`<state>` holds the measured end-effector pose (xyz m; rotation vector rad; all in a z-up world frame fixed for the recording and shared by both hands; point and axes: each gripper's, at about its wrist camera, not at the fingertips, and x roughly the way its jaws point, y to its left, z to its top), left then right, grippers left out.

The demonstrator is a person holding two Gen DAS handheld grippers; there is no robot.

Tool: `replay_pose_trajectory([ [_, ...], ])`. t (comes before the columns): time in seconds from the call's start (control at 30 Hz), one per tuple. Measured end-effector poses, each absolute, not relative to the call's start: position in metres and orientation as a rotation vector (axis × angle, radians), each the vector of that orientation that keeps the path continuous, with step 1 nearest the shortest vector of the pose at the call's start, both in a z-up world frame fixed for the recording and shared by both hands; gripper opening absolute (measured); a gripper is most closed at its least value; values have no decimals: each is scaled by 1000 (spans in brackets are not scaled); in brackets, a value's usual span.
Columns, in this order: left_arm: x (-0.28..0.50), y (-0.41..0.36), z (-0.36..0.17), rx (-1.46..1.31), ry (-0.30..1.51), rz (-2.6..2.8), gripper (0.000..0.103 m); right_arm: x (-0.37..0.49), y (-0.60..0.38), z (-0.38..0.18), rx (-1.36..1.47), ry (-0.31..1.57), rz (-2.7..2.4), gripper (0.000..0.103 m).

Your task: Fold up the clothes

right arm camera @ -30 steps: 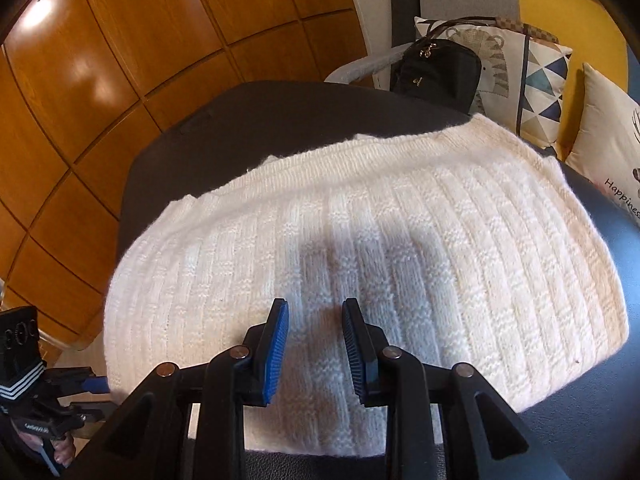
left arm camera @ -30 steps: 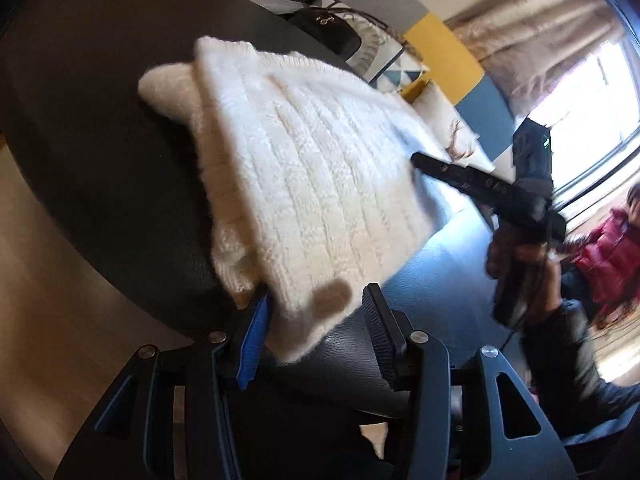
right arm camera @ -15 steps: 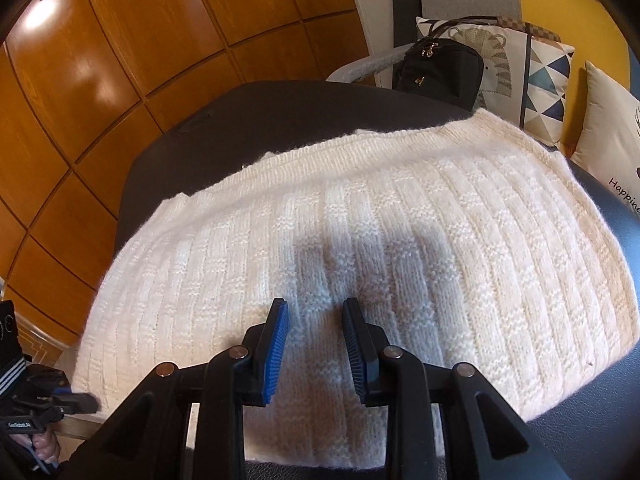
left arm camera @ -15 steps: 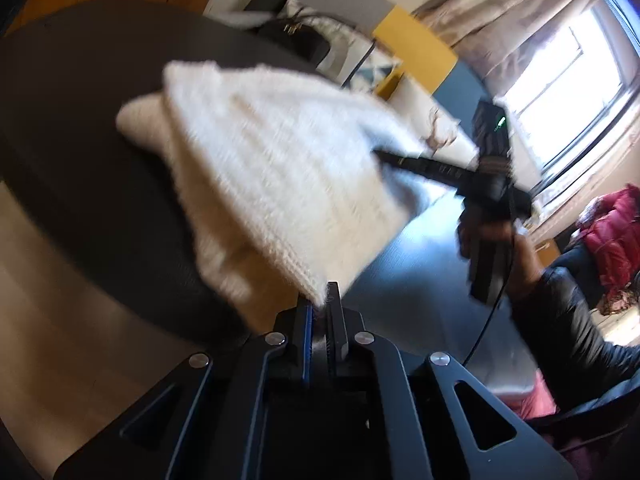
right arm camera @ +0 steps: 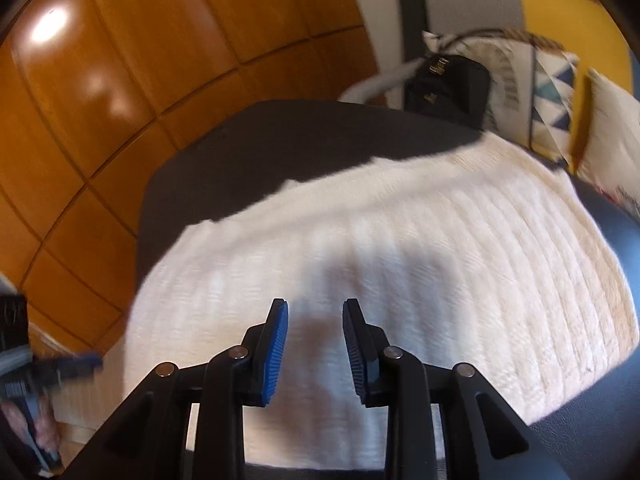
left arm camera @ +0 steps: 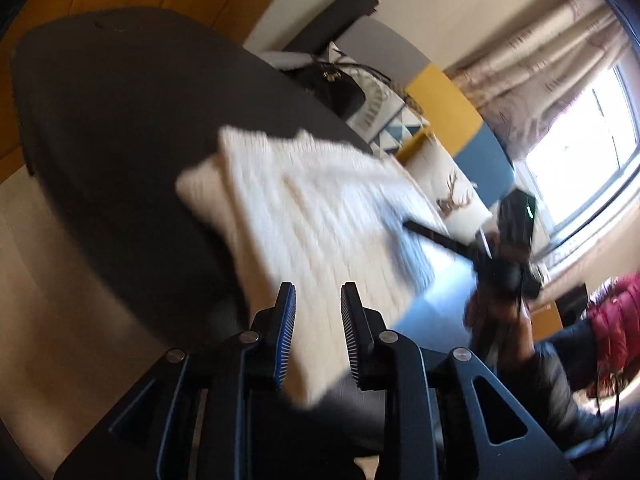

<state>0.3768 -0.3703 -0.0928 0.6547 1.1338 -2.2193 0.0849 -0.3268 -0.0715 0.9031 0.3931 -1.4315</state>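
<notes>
A white knitted sweater (left arm camera: 320,208) lies folded on the round dark table (left arm camera: 120,120). My left gripper (left arm camera: 316,300) is over its near corner and its jaws are opening. The fabric shows in the gap between them, and the pads do not press it. My right gripper (right arm camera: 315,312) stands open just above the sweater (right arm camera: 400,264), near its front edge, with nothing pinched. In the left wrist view, the right gripper (left arm camera: 412,226) reaches over the sweater's right edge, held by a hand (left arm camera: 500,312). The picture is blurred by motion.
A black handbag (right arm camera: 448,88) and patterned cushions (right arm camera: 552,96) sit on the sofa behind the table (right arm camera: 280,140). Wooden wall panels (right arm camera: 120,80) rise on the left. A bright window (left arm camera: 580,152) and a person in a red jacket (left arm camera: 616,320) are at the right.
The left gripper closed on the sweater's near corner, then parted its jaws again while rising. The right gripper kept its place over the sweater.
</notes>
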Motion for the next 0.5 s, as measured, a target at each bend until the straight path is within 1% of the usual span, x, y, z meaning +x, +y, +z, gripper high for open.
replay_pose_trajectory([
  [0.1,355,-389,-99,727,1043,-2173,25,108,-336,-75,836,517,-1433,28],
  [0.23,345,-402,-122,896,1004,-2028,25,121,-341,-88,810,599,-1437,28],
  [0.27,349,-403,-129,905,1021,-2003,30,123,-341,-90,804,610,-1441,28],
  [0.33,360,-405,-128,862,1066,-1989,36,121,-342,-90,813,599,-1435,28],
  [0.4,368,-405,-121,793,1105,-2001,36,116,-342,-87,824,582,-1428,28],
  [0.5,363,-407,-99,697,1074,-2069,35,109,-337,-75,804,522,-1447,28],
])
